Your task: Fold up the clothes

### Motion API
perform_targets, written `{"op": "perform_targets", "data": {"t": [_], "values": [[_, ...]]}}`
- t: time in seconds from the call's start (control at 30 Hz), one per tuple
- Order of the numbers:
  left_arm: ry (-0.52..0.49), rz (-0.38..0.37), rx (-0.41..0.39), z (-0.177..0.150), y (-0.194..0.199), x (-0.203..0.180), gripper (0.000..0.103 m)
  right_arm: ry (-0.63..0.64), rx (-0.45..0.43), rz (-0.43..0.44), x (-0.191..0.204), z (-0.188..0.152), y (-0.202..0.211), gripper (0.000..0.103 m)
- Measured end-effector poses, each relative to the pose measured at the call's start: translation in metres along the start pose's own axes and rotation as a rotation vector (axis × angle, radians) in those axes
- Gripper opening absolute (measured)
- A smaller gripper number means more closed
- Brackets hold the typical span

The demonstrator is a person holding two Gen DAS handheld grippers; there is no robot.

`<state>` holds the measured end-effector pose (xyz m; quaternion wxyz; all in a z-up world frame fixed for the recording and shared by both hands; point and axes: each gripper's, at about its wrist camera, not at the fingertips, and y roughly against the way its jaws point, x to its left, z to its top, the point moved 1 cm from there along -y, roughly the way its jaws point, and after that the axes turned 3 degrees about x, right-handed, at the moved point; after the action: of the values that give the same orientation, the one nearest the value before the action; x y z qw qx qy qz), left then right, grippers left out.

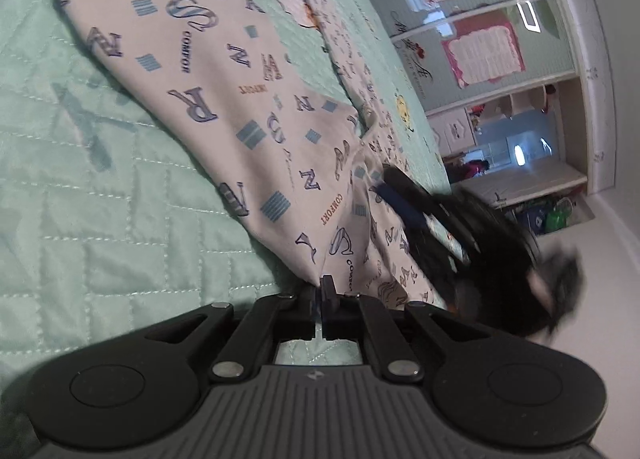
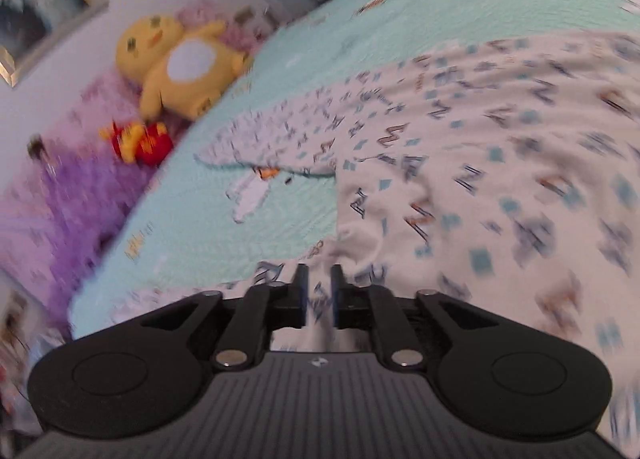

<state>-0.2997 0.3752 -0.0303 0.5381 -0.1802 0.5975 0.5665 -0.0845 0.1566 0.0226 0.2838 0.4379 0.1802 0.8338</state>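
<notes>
Left gripper [image 1: 323, 286] jaws pinched on cream letter-print cotton garment [image 1: 224, 99]; right gripper [image 2: 319, 285] jaws slightly apart over it. Only right view shows yellow plush toy [image 2: 180, 67].

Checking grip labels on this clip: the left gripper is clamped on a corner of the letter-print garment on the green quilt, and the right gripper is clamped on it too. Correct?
Not quite. The left gripper is shut on a corner of the letter-print garment over the green quilt, but the right wrist view shows the right gripper with a gap between its fingers, fabric between them unpinched.
</notes>
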Motion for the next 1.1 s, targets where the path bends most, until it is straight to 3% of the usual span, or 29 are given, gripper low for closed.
{"op": "perform_targets", "data": {"t": [0.17,0.23,0.3,0.37,0.4,0.5,0.57,0.7,0.9,1.1], "values": [[0.045,0.038,-0.059,0.005,0.026,0.003,0.008,-0.04,-0.04,-0.004,-0.002,-0.051,0.062,0.017],[0.073,0.065,-0.1,0.011,0.039,0.009,0.008,0.114,-0.036,-0.085,0.017,-0.074,0.078,0.02],[0.105,0.092,-0.138,0.015,0.053,0.018,0.008,0.35,-0.017,-0.163,0.048,-0.097,0.081,0.03],[0.137,0.106,-0.168,0.021,0.068,0.029,0.009,0.655,0.003,-0.256,0.085,-0.125,0.073,0.049],[0.156,0.106,-0.178,0.024,0.074,0.033,0.01,0.754,0.007,-0.294,0.095,-0.136,0.064,0.05],[0.224,0.096,-0.208,0.032,0.087,0.047,0.01,1.044,0.019,-0.407,0.125,-0.169,0.039,0.05],[0.248,0.075,-0.203,0.039,0.085,0.054,0.011,1.128,0.035,-0.429,0.13,-0.181,0.024,0.05],[0.27,0.029,-0.208,0.052,0.08,0.062,0.01,1.32,-0.016,-0.538,0.141,-0.195,-0.005,0.05],[0.3,-0.011,-0.206,0.062,0.077,0.064,0.01,1.454,-0.075,-0.584,0.151,-0.2,-0.032,0.046],[0.308,-0.026,-0.199,0.064,0.074,0.058,0.01,1.54,-0.092,-0.596,0.156,-0.212,-0.036,0.032]]}}
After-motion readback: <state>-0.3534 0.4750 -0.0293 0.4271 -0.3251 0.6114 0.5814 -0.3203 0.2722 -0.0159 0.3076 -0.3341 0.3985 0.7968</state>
